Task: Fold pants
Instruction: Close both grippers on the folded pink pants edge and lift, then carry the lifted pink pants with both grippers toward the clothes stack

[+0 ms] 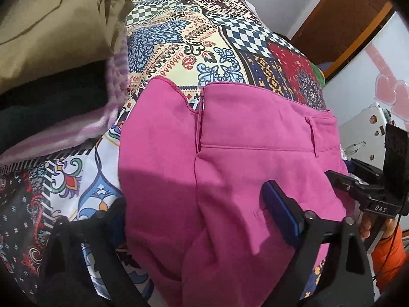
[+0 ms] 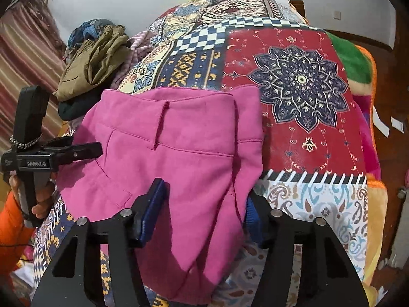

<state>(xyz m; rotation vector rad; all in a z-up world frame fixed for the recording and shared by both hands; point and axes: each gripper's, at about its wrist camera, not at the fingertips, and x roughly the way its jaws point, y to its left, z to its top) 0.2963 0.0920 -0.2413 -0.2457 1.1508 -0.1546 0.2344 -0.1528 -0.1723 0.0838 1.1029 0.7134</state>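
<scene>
My left gripper (image 1: 194, 220) stands wide apart over the near part of the pink pants (image 1: 242, 153). Its right finger, with a blue pad (image 1: 280, 212), lies on top of the cloth; its left finger (image 1: 76, 232) sits off the pants' left edge, over the bedspread (image 1: 179, 41). The pads do not press the cloth together, so it has hold of nothing.

My right gripper (image 2: 204, 212) is about half open, and a fold of the pants (image 2: 179, 153) rises between its 2 fingers. The left pad (image 2: 150, 209) lies against the cloth; the right pad (image 2: 253, 220) is mostly hidden behind the fold, so I cannot tell whether it is pinching.

The pants lie spread on the patterned bedspread (image 2: 294, 84), waistband on the far side, with a belt loop (image 2: 159, 125) and the fly open at the top.

In the right view, the left gripper (image 2: 76, 151) reaches in from the left, held by a hand (image 2: 42, 199) in an orange sleeve (image 2: 10, 220).

Far left on the bed is a heap of clothes (image 1: 51, 33): olive on top, dark and lilac-striped pieces below.
</scene>
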